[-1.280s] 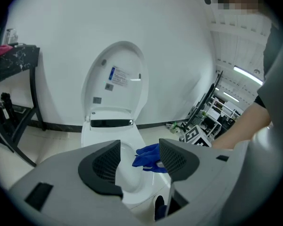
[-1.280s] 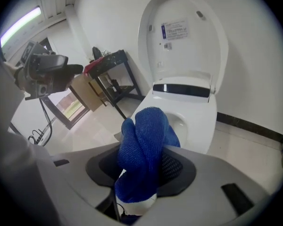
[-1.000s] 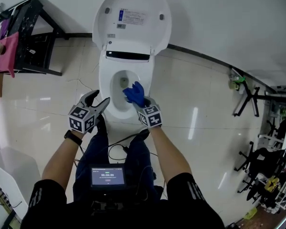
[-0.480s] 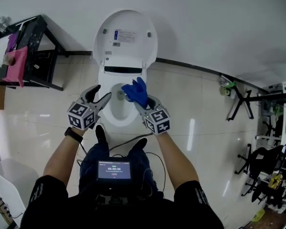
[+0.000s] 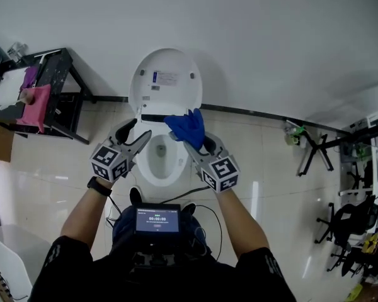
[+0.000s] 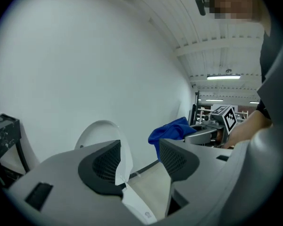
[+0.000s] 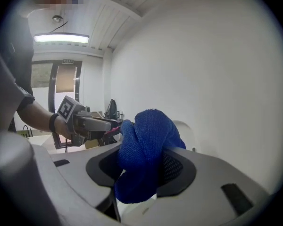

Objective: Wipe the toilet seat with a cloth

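Moved: over the last second the right gripper (image 5: 190, 142) and its bunched blue microfibre cloth (image 5: 186, 126) have gone from above the bowl opening of the white ceramic toilet (image 5: 150, 172) to its rear edge. The left gripper (image 5: 137, 131) has kept to the toilet's left side.
Right jaws: clamped on the cloth, whose folds bulge out past the tips in the right gripper view (image 7: 146, 149).
Left jaws: spread apart with nothing between them. Only the toilet's white lid (image 6: 101, 133) and the floor show through the gap.
Cloth: held in the air in front of the hinge line where the raised oval lid (image 5: 166, 83) meets the toilet. I cannot tell whether it touches the toilet.
Toilet seat: the white ring (image 5: 146, 166) round the bowl lies below and between the two grippers.
Left of the toilet: a black metal rack (image 5: 63, 93) with a pink cloth (image 5: 35, 104) hanging on it.
Near side of the toilet: the person's forearms, a black wristband (image 5: 97, 185) on the left wrist, and a small lit screen (image 5: 156, 218) at the chest.
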Action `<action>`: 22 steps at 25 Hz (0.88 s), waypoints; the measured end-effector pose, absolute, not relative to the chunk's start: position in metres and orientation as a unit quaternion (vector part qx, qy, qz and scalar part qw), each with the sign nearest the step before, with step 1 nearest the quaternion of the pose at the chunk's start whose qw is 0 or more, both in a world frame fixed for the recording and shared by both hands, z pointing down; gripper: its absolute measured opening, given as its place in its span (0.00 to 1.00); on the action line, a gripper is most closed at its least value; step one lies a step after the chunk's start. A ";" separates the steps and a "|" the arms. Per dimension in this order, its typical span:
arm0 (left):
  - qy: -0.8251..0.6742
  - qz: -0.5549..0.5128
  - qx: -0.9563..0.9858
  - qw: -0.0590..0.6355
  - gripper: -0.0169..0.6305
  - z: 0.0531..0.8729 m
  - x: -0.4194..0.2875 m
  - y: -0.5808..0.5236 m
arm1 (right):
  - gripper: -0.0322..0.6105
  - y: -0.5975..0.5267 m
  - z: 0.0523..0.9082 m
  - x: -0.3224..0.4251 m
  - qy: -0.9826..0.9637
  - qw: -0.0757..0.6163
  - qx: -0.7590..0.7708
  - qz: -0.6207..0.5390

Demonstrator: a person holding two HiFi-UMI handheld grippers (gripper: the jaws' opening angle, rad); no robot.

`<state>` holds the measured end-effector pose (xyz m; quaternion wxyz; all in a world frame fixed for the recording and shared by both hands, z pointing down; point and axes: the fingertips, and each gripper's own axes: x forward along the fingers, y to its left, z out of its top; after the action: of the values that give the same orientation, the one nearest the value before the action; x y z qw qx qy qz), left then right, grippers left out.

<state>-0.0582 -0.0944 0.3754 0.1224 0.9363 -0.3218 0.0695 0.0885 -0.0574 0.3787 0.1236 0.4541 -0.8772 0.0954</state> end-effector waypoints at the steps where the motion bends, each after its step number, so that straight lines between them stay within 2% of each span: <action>1: -0.320 0.066 0.938 0.115 0.41 0.367 -0.057 -0.093 | 0.36 -0.056 0.367 0.089 -0.878 0.117 0.455 0.089; 7: -0.307 0.052 0.948 0.061 0.41 0.319 -0.052 -0.082 | 0.36 -0.043 0.304 0.103 -0.878 0.084 0.469 0.041; 22: -0.309 0.023 0.950 0.038 0.41 0.286 -0.047 -0.075 | 0.34 -0.026 0.258 0.124 -0.875 0.041 0.482 0.007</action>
<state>-0.0469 -0.0749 0.2863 0.0381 0.9500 -0.3090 0.0228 0.1243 -0.0259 0.2577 0.0406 0.4816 -0.8754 0.0074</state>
